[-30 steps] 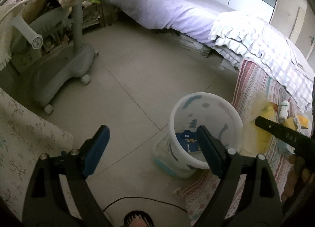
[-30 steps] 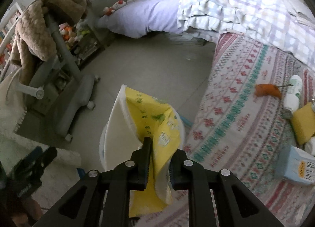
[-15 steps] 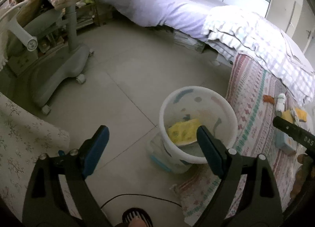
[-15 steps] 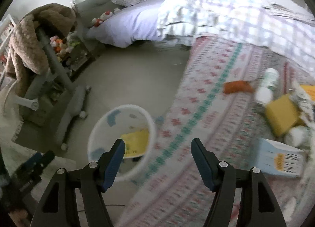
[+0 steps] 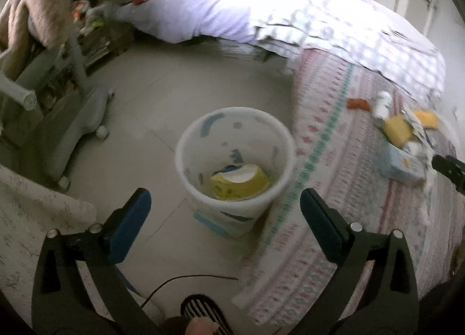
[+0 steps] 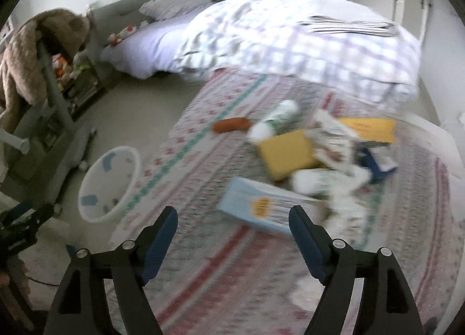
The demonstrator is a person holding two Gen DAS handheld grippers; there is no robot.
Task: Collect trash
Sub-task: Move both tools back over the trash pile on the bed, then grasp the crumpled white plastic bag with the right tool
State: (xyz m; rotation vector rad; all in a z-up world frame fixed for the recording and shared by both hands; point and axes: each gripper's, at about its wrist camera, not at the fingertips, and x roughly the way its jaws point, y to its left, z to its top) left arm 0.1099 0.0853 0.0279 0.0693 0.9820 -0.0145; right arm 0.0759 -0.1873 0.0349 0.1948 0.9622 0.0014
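A white bin (image 5: 235,157) stands on the floor at the rug's edge, with a yellow packet (image 5: 239,181) lying inside it. My left gripper (image 5: 225,210) hangs just short of the bin, its jaws still opening with nothing between them. My right gripper (image 6: 232,224) is over the patterned rug (image 6: 203,262), jaws opening and empty. Ahead of it lies a pile of trash: a light blue carton (image 6: 261,210), a yellow packet (image 6: 287,151), a white bottle (image 6: 276,119), an orange wrapper (image 6: 231,125) and crumpled white wrappers (image 6: 328,181). The bin (image 6: 109,183) sits at the left of the right wrist view.
A bed with a lilac sheet and checked quilt (image 6: 290,41) borders the rug at the back. A grey wheeled stand (image 5: 72,119) draped with a brown blanket stands left of the bin. A cable (image 5: 186,281) runs across the floor below the left gripper.
The right gripper let go of the yellow packet, which now lies in the bin, then swung right over the rug toward the trash pile. The left gripper drifted right and widened slightly.
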